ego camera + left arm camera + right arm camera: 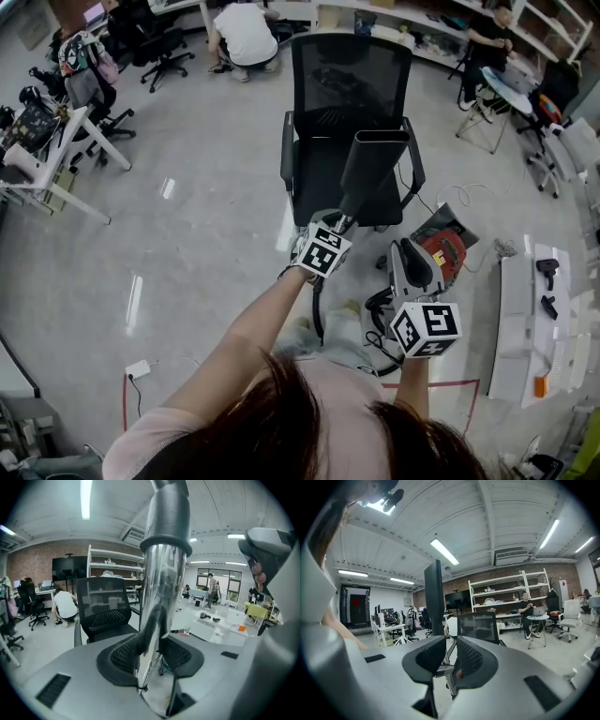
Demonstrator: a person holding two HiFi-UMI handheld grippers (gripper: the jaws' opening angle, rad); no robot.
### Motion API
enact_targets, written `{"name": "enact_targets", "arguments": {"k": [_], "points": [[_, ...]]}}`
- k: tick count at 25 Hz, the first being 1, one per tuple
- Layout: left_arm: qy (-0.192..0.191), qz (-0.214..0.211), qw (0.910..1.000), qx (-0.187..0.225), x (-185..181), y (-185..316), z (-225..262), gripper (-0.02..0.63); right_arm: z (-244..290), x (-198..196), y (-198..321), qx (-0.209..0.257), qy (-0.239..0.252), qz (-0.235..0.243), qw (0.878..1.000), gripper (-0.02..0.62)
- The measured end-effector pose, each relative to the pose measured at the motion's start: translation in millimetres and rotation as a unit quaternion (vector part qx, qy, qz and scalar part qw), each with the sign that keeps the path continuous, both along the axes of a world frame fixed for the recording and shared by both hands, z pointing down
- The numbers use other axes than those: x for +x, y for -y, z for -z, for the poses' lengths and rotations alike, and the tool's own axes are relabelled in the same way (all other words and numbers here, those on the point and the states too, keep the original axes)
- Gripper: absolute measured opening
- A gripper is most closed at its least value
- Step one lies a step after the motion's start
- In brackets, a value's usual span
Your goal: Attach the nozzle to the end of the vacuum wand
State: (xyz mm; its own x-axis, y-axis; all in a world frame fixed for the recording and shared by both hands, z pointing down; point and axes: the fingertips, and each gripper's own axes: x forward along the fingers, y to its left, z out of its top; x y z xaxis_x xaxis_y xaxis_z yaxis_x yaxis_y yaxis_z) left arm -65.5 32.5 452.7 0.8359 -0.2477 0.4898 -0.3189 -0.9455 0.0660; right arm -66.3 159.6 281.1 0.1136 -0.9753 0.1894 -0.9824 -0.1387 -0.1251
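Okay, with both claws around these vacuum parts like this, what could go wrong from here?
The left claw grips the smooth shiny silver metal tube low down, with the long dark grey plastic nozzle towering above; it could slip or swing.
The right claw is shut on nothing, so the grey vacuum body ahead of it looks unsteadied.
The black mesh office chair seems close behind the nozzle tip and might get bumped.
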Motion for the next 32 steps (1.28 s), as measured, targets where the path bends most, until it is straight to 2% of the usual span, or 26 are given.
{"name": "enact_targets", "arguments": {"k": [8, 15, 23, 32], "points": [[-0.008, -0.012, 0.9999, -0.001, -22, 2, 5, 0.156, 5, -23, -7, 0.008, 0.035, -0.036, 0.999, 0.07], [-0.01, -0.012, 0.9999, -0.001, -33, 8, 4, 0.156, 3, -35, -1, -0.002, 0.032, -0.044, 0.999, 0.049], [-0.013, 0.008, 0.9999, 0.005, -21, 10, 0, 0.156, -3, -9, 17, -0.013, 0.019, -0.013, 1.0, 0.035], [-0.011, 0.027, 0.9995, 0.011, 19, 6, -6, 0.156, -2, 44, 17, -0.01, 0.022, 0.04, 0.999, 0.034]]}}
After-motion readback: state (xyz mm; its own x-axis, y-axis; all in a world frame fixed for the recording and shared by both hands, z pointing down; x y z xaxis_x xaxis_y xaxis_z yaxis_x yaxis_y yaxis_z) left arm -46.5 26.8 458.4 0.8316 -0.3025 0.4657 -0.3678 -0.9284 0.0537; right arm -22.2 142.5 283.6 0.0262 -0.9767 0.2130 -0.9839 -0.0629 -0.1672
